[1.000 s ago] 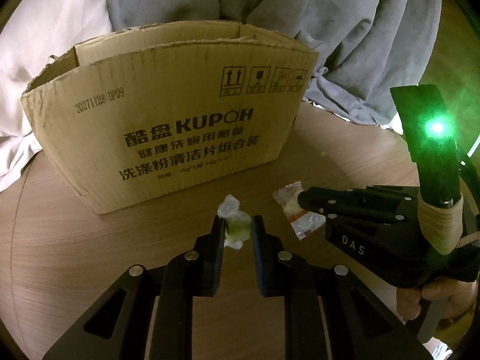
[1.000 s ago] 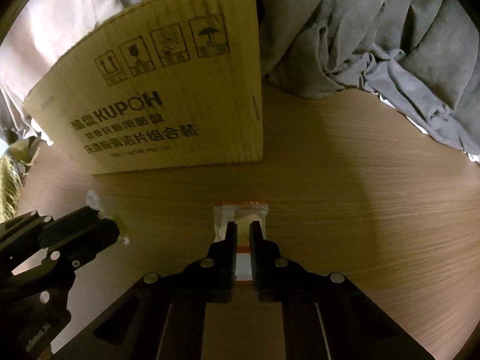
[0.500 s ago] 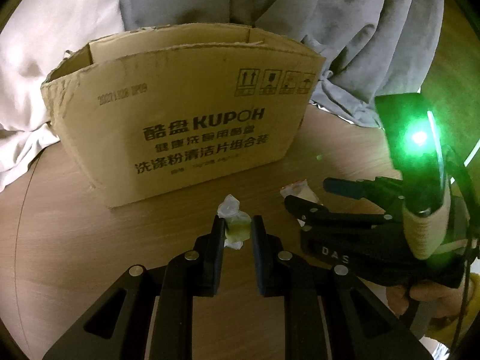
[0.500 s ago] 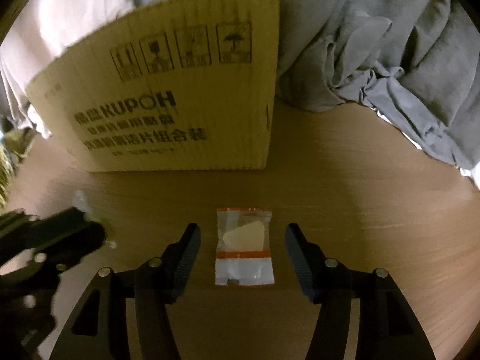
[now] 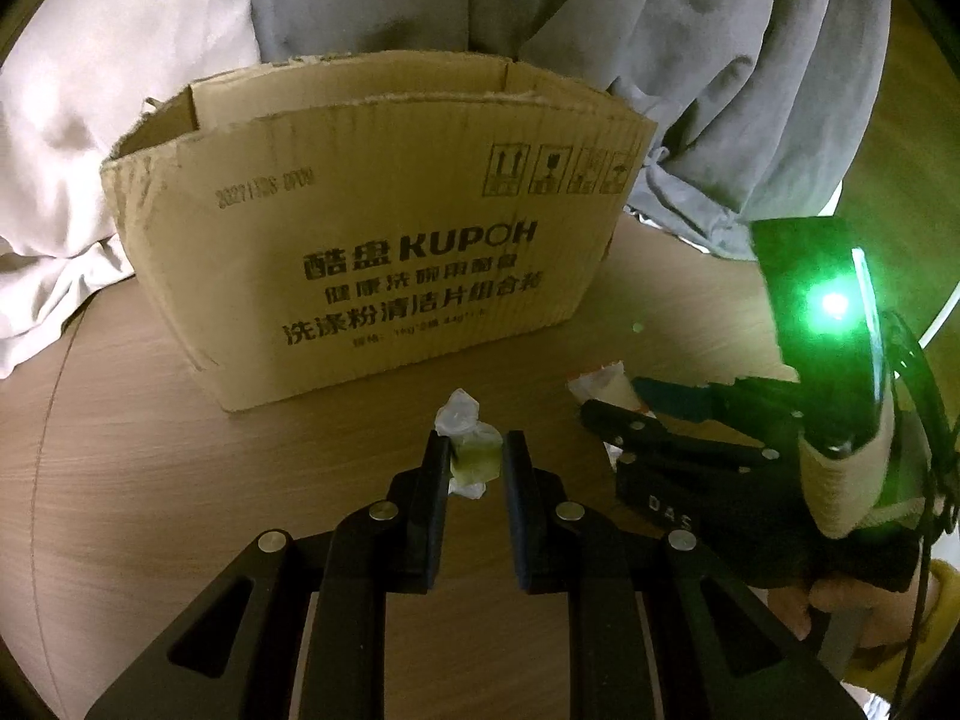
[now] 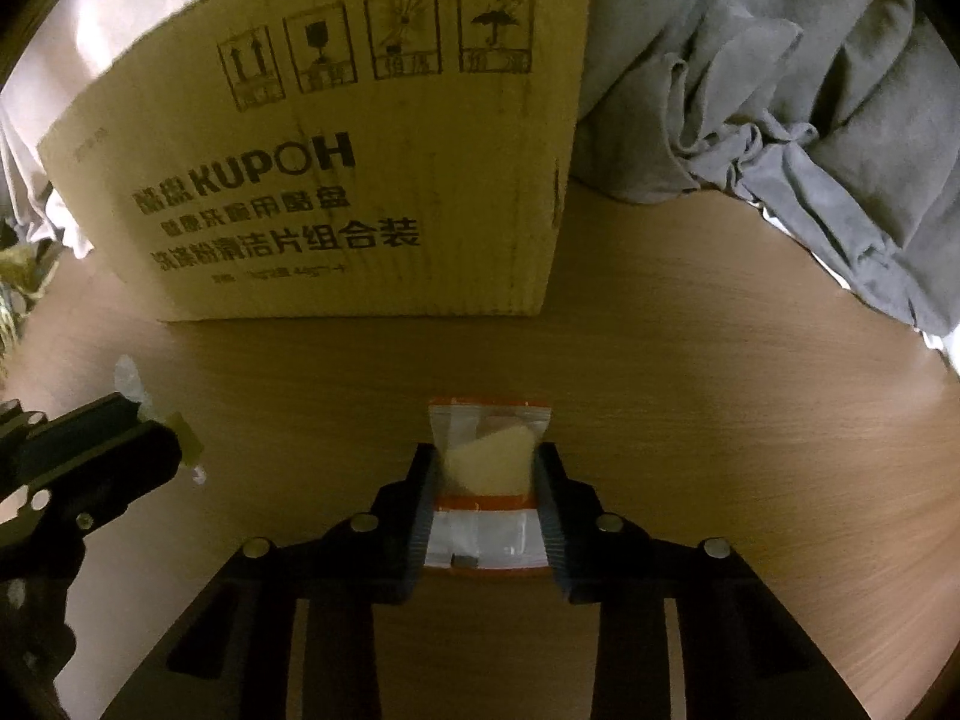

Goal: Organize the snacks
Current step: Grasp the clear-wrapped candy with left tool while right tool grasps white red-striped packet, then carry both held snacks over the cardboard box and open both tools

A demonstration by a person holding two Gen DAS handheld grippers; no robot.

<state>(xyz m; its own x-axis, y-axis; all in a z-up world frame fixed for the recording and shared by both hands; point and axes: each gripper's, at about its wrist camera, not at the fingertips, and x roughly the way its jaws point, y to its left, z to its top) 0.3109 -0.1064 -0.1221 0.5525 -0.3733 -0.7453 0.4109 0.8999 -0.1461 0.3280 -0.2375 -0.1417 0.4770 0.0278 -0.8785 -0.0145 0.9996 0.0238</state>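
**Ana:** Cardboard is sitting at the centre of everything: the open-topped box (image 5: 372, 252) is standing on the wooden table (image 6: 720, 420) with grey cloth (image 6: 780, 120) heaped behind it, and both tools are working on the near side of it.

**Ben:** What is the left gripper (image 5: 475, 456) doing?

**Ana:** It is clamping a small green candy (image 5: 474, 457) in a clear twisted wrapper, squeezing the sweet's body so the wrapper ends are poking out above and below. It is hanging just in front of the box's printed face, roughly at the middle.

**Ben:** And the right gripper (image 6: 487, 468)?

**Ana:** Its jaws have just been closing, and the flat packet with orange bands (image 6: 489, 474) is lying between them, in front of the box's right corner and a little way out from its wall. The inner faces are meeting the packet's two long edges, so I am reading that as a grip across its width. The packet is looking flat against the table; I cannot tell whether it is lifting at all.

**Ben:** Why take it by the edges?

**Ana:** Probably because a thin sachet is offering nothing else to pinch from above. It may buckle or slip under pressure.

**Ben:** Where are they going?

**Ana:** My guess is over the rim into the box, since its top is standing open.
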